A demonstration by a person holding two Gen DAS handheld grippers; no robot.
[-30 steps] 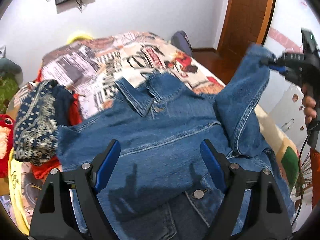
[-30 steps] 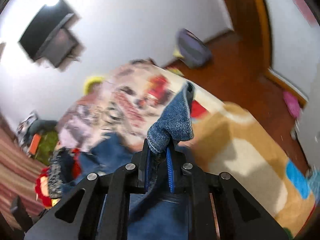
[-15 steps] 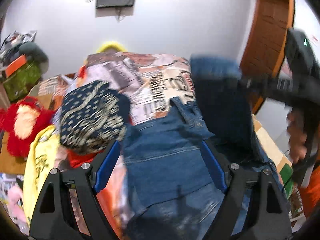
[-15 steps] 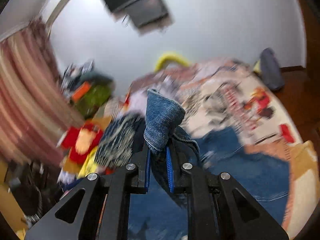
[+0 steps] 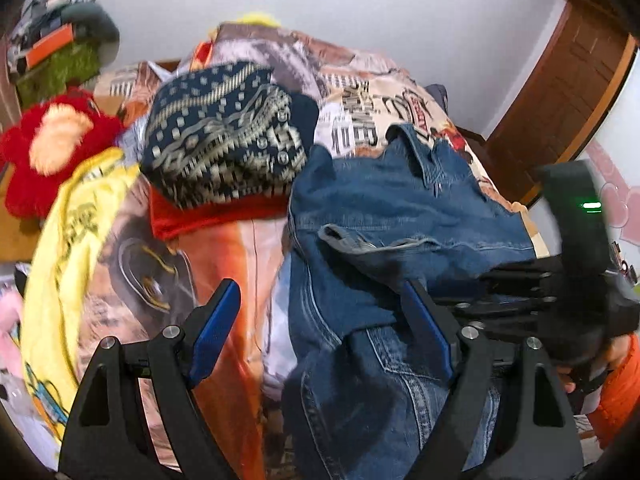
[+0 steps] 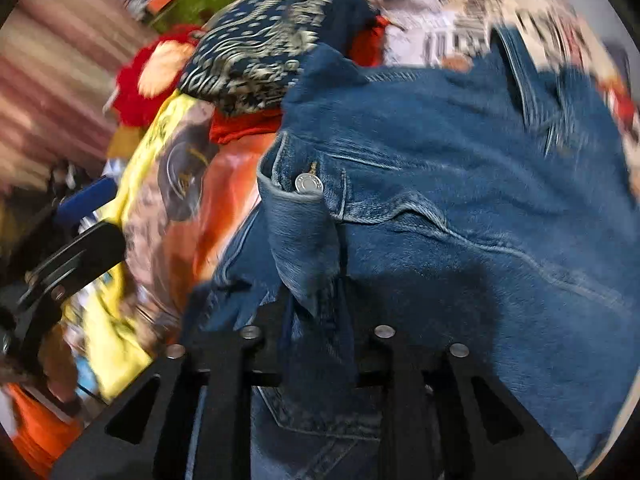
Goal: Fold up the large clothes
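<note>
White wall [image 5: 400, 12], brown wooden door [image 5: 568, 80] (right side)

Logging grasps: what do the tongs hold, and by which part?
Left tongs: open, empty. Right tongs: jaws have just been opening, denim jacket's sleeve cuff between them; fabric hides the pads, grip cannot be told.

The denim jacket [image 5: 400, 208] lies on the bedspread [image 5: 224, 248], on the bed's right half in the left wrist view. One sleeve [image 6: 304, 248] lies folded across the jacket body. To the jacket's left, a patterned knit garment [image 5: 224, 136] rests on another folded garment [image 5: 212, 212]. Further left lies a printed T-shirt [image 5: 76, 216], with a plush toy [image 5: 48, 148] behind it. A door [image 5: 560, 92] stands behind the bed, at right.
</note>
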